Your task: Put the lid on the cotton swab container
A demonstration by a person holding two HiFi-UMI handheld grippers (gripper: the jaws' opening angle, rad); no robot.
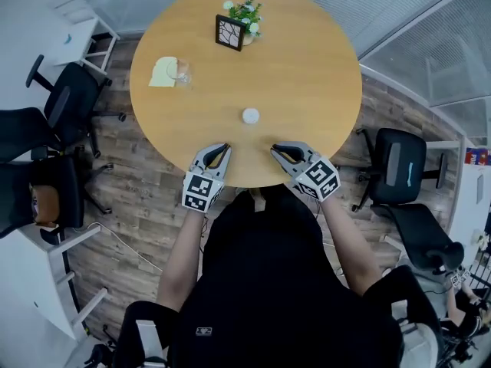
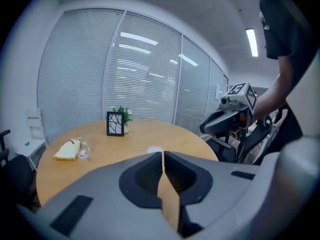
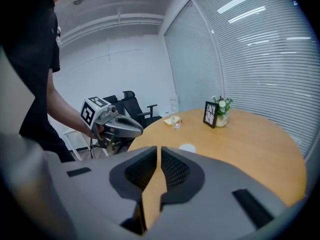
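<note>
A small round white object [image 1: 250,116], the lid or the swab container, lies on the round wooden table [image 1: 322,67] a little ahead of both grippers; it also shows as a white disc [image 2: 155,149] [image 3: 187,147] in each gripper view. A small clear container [image 1: 182,72] sits at the table's left beside a yellow cloth [image 1: 162,73]. My left gripper [image 1: 225,149] and right gripper [image 1: 275,149] hover side by side over the near table edge, tips angled toward each other. Both are shut with nothing between the jaws [image 2: 163,154] [image 3: 159,149].
A black picture frame [image 1: 230,32] and a small potted plant [image 1: 247,14] stand at the table's far side. Office chairs stand left [image 1: 69,98] and right [image 1: 399,163] of the table. Blinds and glass walls lie beyond.
</note>
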